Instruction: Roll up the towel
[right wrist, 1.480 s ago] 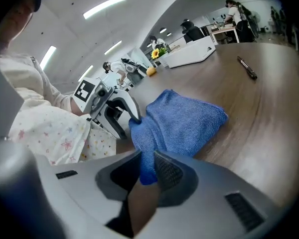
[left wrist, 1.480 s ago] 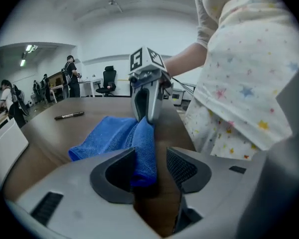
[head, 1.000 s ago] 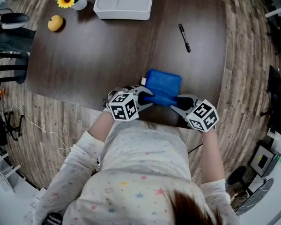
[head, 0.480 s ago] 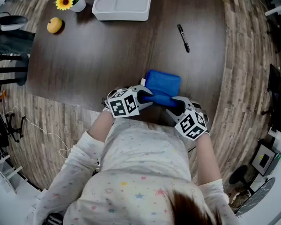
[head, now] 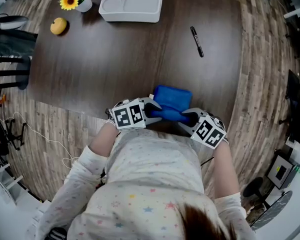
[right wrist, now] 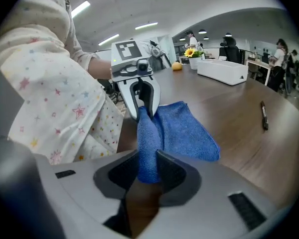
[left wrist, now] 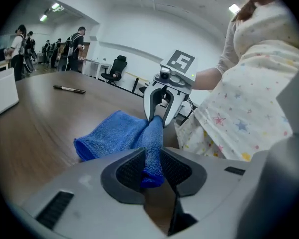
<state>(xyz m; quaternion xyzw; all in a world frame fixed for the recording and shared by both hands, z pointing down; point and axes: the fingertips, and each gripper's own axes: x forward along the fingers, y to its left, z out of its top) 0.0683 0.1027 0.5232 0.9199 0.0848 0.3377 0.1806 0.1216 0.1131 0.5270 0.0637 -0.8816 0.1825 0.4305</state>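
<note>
The towel (head: 172, 98), blue and folded, lies at the near edge of the dark wooden surface (head: 100, 59), right in front of you. Your 2 hand-held grippers face each other across its near, rolled edge. The left hand-held gripper (head: 154, 112) is clamped on the roll's left end, its jaws having just eased a little wider with the cloth between them. The right hand-held gripper (head: 188, 116) is clamped on the right end. A black marker (head: 197, 40) lies well apart, farther out, and a white tray (head: 132, 1) sits at the far edge.
</note>
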